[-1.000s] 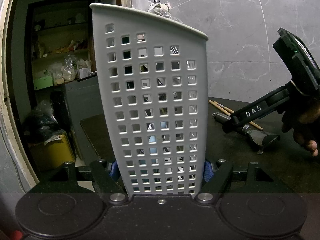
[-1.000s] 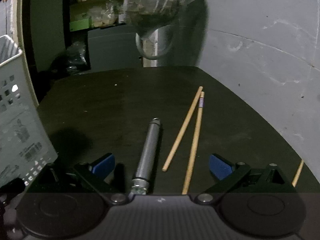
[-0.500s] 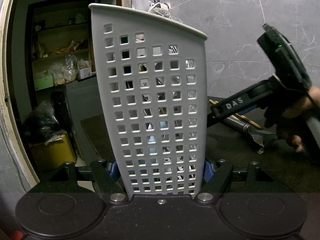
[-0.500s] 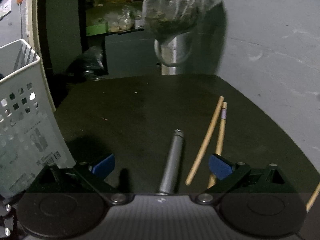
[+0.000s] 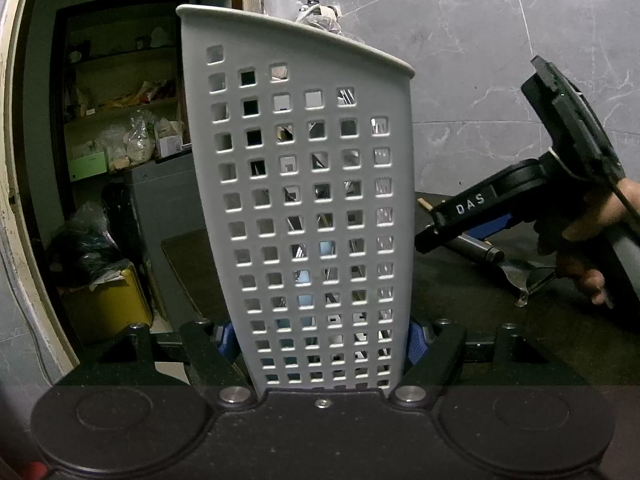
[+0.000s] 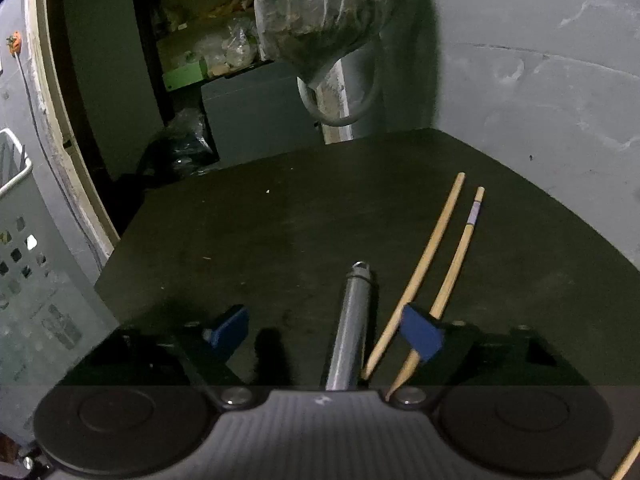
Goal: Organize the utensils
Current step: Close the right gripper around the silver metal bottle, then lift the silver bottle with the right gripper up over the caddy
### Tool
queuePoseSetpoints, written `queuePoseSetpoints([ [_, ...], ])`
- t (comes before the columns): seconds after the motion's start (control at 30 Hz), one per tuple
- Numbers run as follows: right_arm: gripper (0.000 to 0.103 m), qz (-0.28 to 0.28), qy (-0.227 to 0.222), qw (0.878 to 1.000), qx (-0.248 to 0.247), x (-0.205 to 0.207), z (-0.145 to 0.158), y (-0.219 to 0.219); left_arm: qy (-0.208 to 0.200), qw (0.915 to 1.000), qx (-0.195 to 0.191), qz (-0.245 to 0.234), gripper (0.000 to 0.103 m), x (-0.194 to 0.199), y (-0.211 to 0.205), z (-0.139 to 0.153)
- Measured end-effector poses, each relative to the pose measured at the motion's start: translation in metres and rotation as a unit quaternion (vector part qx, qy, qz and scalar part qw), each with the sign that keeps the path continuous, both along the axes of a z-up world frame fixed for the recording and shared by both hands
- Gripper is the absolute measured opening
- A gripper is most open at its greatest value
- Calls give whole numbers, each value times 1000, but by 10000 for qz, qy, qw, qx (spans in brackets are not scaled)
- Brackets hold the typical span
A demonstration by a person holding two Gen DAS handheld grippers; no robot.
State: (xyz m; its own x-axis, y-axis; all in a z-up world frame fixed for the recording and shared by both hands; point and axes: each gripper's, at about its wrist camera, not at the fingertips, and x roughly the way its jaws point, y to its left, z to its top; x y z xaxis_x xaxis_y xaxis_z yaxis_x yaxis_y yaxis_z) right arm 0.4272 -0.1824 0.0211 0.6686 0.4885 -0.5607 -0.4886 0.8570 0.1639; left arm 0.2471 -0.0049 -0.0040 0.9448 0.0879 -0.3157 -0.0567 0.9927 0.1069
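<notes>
Since half a second ago my right gripper [image 6: 324, 330] came down astride the metal handle [image 6: 352, 320], fingers apart and grasping nothing, while my left gripper [image 5: 320, 340] clenches the basket [image 5: 308, 200]; the chopsticks [image 6: 424, 264] at 1 o'clock may get pinched too.

Left wrist view close behind basket [image 5: 312, 216], right wrist view low over table [image 6: 280, 232] (both share basket)

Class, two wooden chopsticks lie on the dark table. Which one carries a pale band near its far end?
The right-hand chopstick, the shorter-looking one farther from the metal handle. The other chopstick, beside the handle, is plain wood throughout.
</notes>
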Motion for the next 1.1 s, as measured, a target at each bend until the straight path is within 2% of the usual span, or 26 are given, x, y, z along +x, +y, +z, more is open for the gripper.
queuePoseSetpoints([
  [0.13,76,9,-48,9999,-99,-7,0,0,0,10000,0,-1,76,0,0,0],
  [0.33,58,-63,-260,9970,-732,-34,-1,8,2,10000,1,-2,76,0,0,0],
  [0.43,51,-24,-207,9973,-705,-45,0,6,3,10000,1,-1,76,1,0,0],
  [0.57,29,23,-235,9976,-651,-57,0,2,2,10000,2,-1,76,1,0,0],
  [0.6,27,42,-220,9978,-616,-60,0,0,2,10000,3,-1,76,0,0,0],
  [0.83,25,363,-27,9976,-584,-88,4,-6,2,10000,-6,-8,76,0,0,0],
  [1.03,25,937,317,9911,-887,-121,14,0,3,10000,-2,-8,76,0,0,0],
  [1.1,29,1096,437,9882,-980,-128,18,3,2,10000,-3,-6,76,0,0,0],
])
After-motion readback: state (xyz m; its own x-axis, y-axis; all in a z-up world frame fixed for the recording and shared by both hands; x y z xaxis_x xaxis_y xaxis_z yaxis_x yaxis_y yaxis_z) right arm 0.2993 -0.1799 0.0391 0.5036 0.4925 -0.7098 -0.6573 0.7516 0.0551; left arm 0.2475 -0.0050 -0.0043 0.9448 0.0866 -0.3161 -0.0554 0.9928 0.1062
